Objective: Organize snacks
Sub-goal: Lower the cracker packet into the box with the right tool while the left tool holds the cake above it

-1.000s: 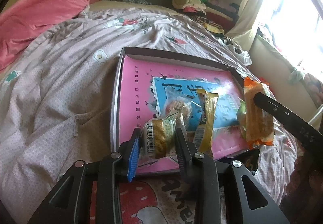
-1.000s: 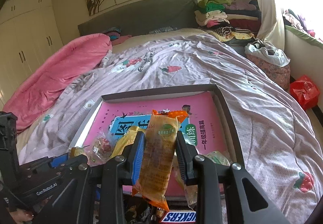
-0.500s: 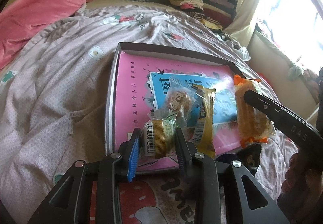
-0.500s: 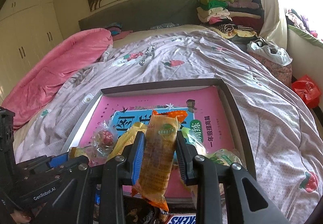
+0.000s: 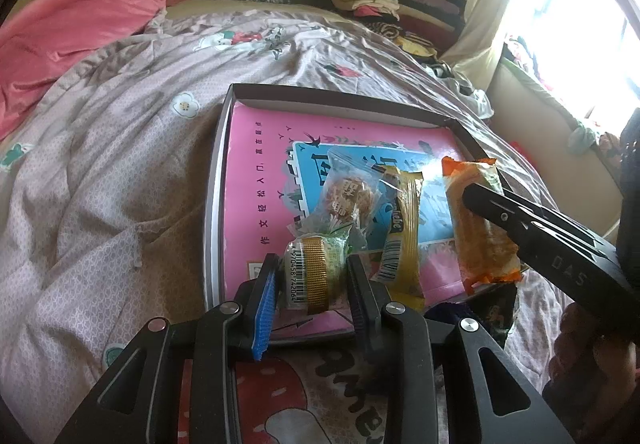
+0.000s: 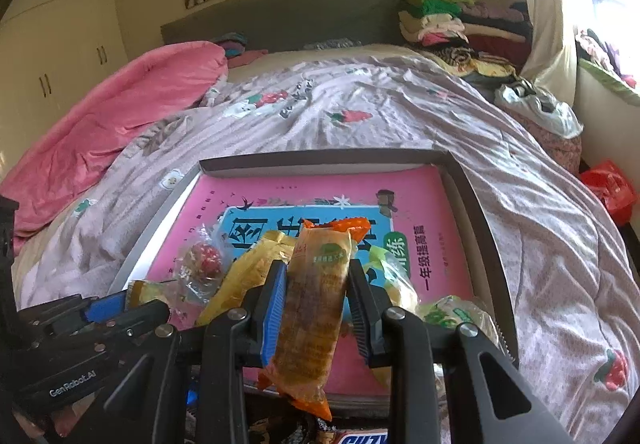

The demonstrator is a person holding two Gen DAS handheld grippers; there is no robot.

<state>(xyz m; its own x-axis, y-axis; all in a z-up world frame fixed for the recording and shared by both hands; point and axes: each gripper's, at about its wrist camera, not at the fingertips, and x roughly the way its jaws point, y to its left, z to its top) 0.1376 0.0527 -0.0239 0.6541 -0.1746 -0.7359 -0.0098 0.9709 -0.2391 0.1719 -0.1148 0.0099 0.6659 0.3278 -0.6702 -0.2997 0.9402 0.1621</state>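
Since a second ago your right gripper (image 6: pixel 316 298) has carried the long orange plastic-wrapped snack bar (image 6: pixel 314 308) slightly toward the tray's far edge; in the left wrist view it now hangs over the near right corner instead of just outside it. Your left gripper (image 5: pixel 312 278) has kept still. Its jaws are narrow and clamped on a small round cake in clear wrap with a gold band (image 5: pixel 316 272), held over the near edge of the shallow grey cardboard tray (image 5: pixel 214 203) lying on the lilac patterned bedspread (image 5: pixel 100 163). Your right jaws are pinched tight on the orange bar, which stands nearly upright between them. On the pink and blue book (image 6: pixel 280 195) lining the tray lie a clear-bagged round pastry (image 5: pixel 350 195) and a yellow stick packet (image 5: pixel 402 236), side by side near the middle.
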